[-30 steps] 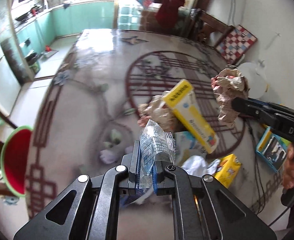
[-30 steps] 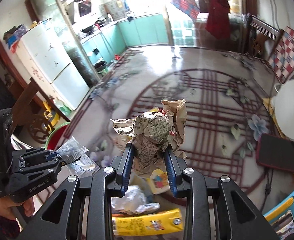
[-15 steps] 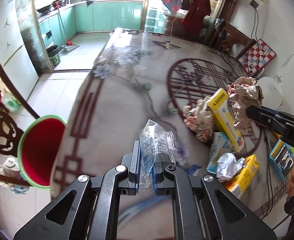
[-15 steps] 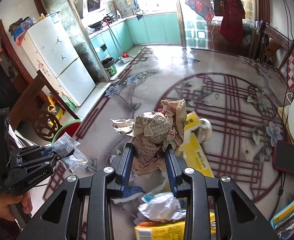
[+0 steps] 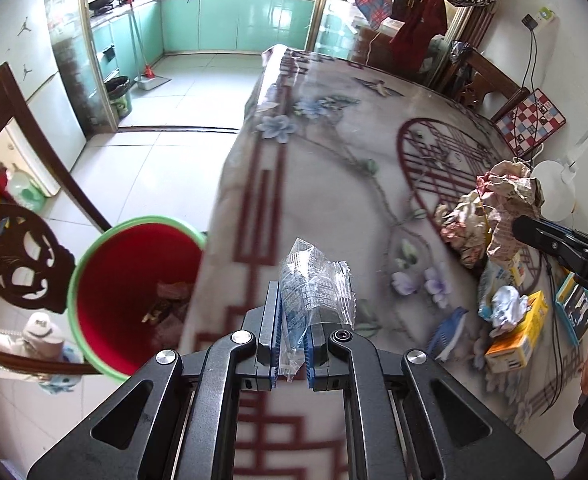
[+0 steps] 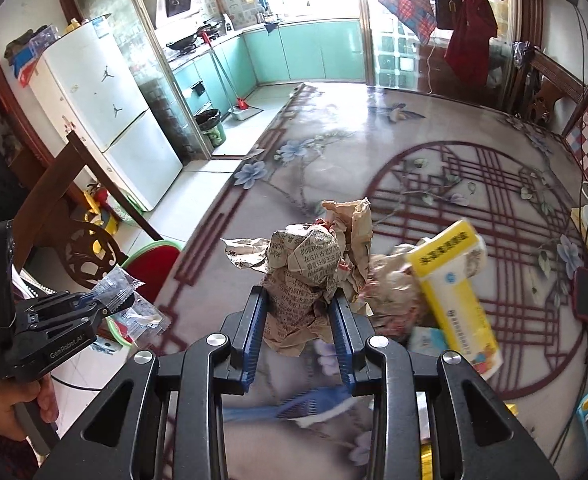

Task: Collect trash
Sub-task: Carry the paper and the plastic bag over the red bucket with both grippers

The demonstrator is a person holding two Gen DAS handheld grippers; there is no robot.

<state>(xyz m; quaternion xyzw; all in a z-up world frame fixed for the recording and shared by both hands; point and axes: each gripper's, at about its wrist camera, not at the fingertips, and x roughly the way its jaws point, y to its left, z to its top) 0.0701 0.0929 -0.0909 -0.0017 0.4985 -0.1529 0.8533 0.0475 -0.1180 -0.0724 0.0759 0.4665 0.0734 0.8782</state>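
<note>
Just beyond the near left edge of the worktop (image 5: 334,184), the red bin (image 5: 133,280) stands on the floor with a few scraps already in it, its green rim tucked against the overhanging cloth. The left claw (image 5: 291,344) is pinched nearly shut on a clear plastic wrapper (image 5: 314,284), which stands up out of the pads with its long axis running away from the claw towards the far side, its crimped end uppermost. The right claw (image 6: 298,328) is clamped, jaws part open, on a wad of crumpled newspaper (image 6: 314,272); the wad is roughly upright too, its ragged flaps reaching up and to the far right.

The risks, as I judge them: the wrapper is light and slippery (only its lower end sits between the pads), so it may cling to a pad on release or drift past the rim onto the floor. The newspaper is bulkier and springy; loose flaps could catch the rim or the worktop edge, and both claws heading for one bin may bump each other. A yellow box (image 6: 454,292) and other litter remain on the worktop.
</note>
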